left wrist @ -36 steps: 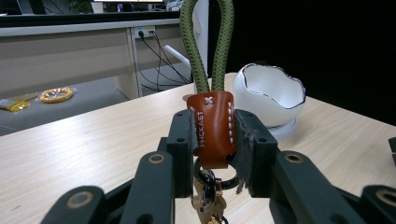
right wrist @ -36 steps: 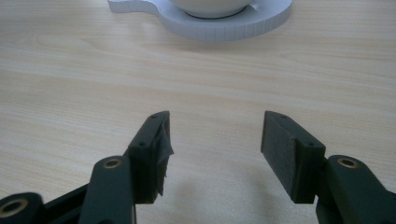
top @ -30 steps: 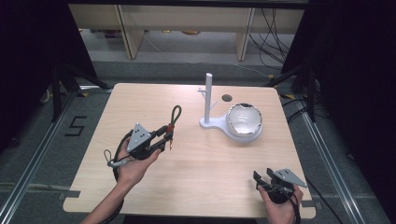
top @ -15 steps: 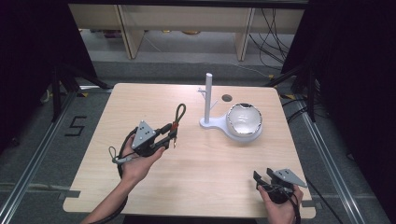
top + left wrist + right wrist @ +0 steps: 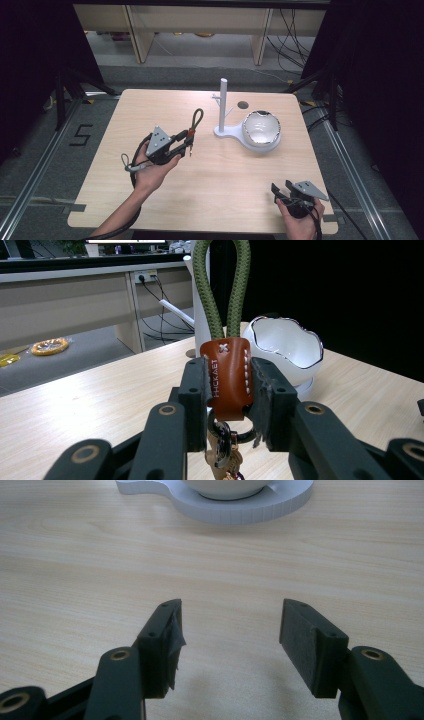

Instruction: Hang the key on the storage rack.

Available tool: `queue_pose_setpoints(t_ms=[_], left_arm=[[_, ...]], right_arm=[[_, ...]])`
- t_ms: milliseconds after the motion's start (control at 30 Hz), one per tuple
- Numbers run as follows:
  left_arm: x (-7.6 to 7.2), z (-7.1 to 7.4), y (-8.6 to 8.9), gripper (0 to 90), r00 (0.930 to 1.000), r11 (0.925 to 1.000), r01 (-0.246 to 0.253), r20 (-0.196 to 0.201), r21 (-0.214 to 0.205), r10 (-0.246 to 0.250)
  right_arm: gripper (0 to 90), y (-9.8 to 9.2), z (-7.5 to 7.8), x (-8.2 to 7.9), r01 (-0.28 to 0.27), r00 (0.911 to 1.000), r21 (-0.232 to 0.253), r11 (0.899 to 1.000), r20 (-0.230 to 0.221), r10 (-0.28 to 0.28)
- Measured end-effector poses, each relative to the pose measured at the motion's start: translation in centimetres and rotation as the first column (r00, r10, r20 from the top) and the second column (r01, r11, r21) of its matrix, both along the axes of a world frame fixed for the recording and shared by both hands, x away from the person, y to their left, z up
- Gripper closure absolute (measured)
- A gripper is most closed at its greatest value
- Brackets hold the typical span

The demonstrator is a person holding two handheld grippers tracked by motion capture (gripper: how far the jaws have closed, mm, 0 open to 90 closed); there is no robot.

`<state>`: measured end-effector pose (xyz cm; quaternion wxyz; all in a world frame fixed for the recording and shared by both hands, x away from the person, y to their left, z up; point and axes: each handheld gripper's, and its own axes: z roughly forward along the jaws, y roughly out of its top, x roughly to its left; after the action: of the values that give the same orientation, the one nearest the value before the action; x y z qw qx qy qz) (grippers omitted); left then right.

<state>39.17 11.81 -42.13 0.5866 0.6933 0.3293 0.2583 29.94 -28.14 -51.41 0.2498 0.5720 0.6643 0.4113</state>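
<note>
A keychain with an olive-green cord loop [image 5: 196, 119] and a brown leather tab [image 5: 227, 378] is held above the table's left half. My left gripper [image 5: 184, 142] is shut on the leather tab, both pads pressing its sides; a metal ring and keys [image 5: 222, 449] hang below the tab. A white stand with an upright post [image 5: 223, 102] and a small side peg stands at the table's middle back, joined to a white bowl [image 5: 261, 130]. My right gripper [image 5: 281, 191] rests near the front right edge, open, nothing between its fingers [image 5: 306, 639].
A small dark round hole [image 5: 243, 105] marks the wooden table [image 5: 220, 185] behind the stand. Cabinets and loose cables lie on the floor beyond the table's far edge. A metal rail runs along each side of the table.
The left gripper with the keychain has shifted slightly right and toward the stand. The right gripper has stayed put.
</note>
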Motion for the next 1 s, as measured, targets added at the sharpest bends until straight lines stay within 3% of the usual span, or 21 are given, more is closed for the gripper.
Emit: queue_pose_setpoints(t_ms=[233,300,1000], left_arm=[[0.3,0.0,-0.4,68.9,1.0,1.0,0.005,-0.002,0.005,-0.005],[0.3,0.0,-0.5,68.9,1.0,1.0,0.006,-0.002,0.008,-0.006],[1.4,0.2,-1.1,68.9,1.0,1.0,0.001,-0.005,0.005,-0.001]], right_arm=[[43.4,0.0,0.0,0.0,0.004,1.0,0.002,1.0,-0.001,-0.004],[43.4,0.1,-0.1,0.0,-0.001,1.0,0.028,1.0,0.007,0.001],[43.4,0.1,0.0,-0.1,0.006,0.9999,0.015,1.0,-0.01,-0.006]])
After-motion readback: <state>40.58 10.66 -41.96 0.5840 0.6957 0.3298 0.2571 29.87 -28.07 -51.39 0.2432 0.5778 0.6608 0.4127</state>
